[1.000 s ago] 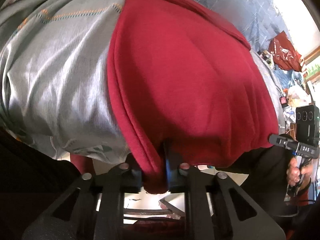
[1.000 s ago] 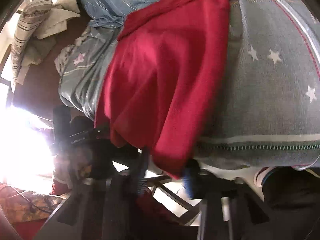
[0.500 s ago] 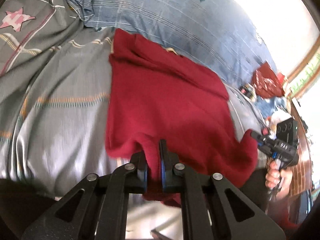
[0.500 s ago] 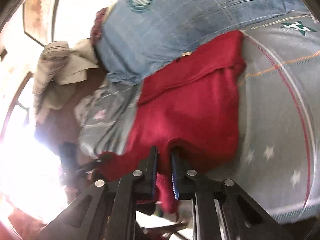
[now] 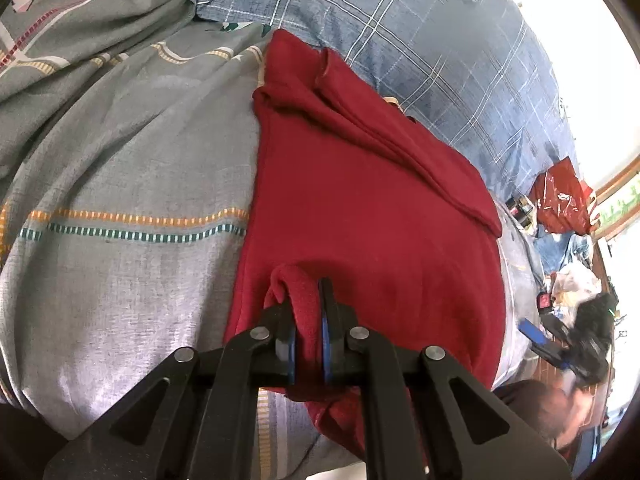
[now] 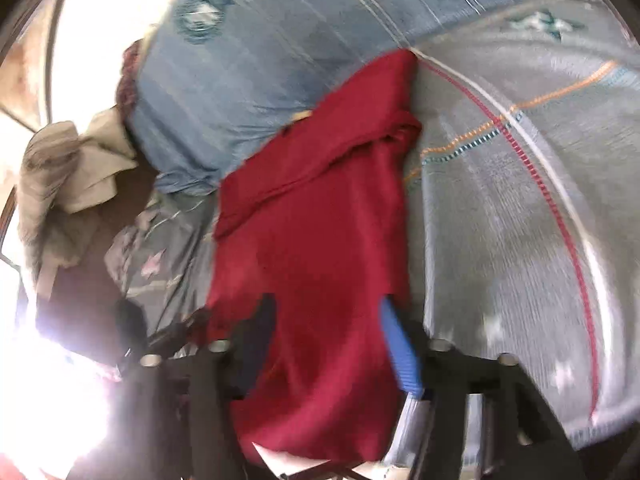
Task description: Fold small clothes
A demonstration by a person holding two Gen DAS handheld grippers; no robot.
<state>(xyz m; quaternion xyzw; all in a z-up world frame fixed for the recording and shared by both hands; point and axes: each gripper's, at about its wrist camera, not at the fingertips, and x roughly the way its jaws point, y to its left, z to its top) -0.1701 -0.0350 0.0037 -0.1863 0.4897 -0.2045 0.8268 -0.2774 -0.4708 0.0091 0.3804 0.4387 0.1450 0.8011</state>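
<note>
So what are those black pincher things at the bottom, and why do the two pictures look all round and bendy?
They are two hand-held grippers, one in each of a person's hands. Each carries a small wide-angle camera looking along its fingers, which bends the picture. One picture comes from the left gripper, the other from the right gripper. A dark red knitted garment lies on a grey striped bedsheet, beside a blue checked pillow. The left gripper pinches the garment's edge. The right gripper's jaws are opening, with red cloth between them.
</note>
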